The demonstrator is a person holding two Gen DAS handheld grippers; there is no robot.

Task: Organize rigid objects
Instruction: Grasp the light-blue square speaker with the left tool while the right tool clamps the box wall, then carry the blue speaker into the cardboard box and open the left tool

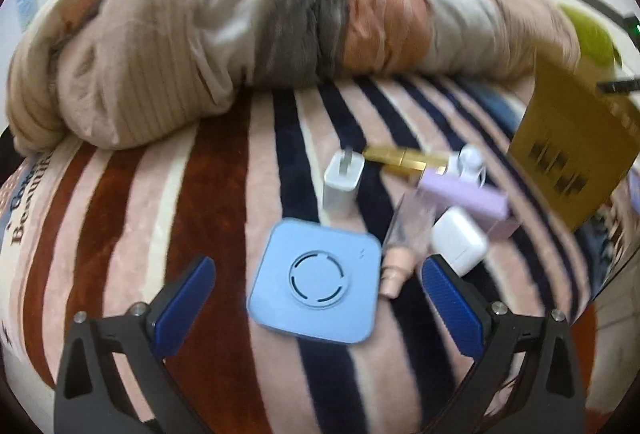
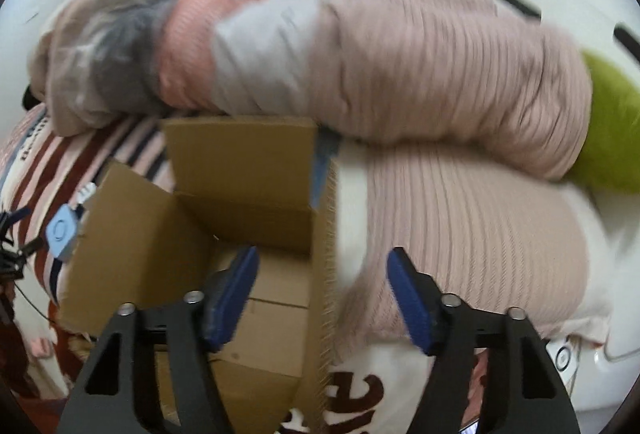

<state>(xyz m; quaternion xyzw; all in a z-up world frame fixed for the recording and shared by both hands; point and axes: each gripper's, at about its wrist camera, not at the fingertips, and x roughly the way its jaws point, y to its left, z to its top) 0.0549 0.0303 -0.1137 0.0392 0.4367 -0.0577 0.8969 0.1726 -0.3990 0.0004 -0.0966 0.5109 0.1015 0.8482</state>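
In the left wrist view a light blue square device [image 1: 316,280] lies on the striped blanket [image 1: 208,202], between the fingers of my open left gripper [image 1: 318,284]. Behind it lie a white charger [image 1: 343,180], a gold bar-shaped item [image 1: 406,159], a lilac box [image 1: 464,194], a white earbud case [image 1: 459,239], a clear bottle [image 1: 412,224] and a small white object [image 1: 472,159]. My right gripper [image 2: 322,292] is open and empty, straddling the right wall of an open cardboard box [image 2: 248,218]. The blue device also shows small at the left of the right wrist view [image 2: 61,231].
A rolled quilt [image 1: 248,34] lies across the back of the bed. The cardboard box flap [image 1: 576,150] stands at the right of the left wrist view. A green cushion [image 2: 612,138] sits at the far right. A pink ribbed cover [image 2: 460,226] lies right of the box.
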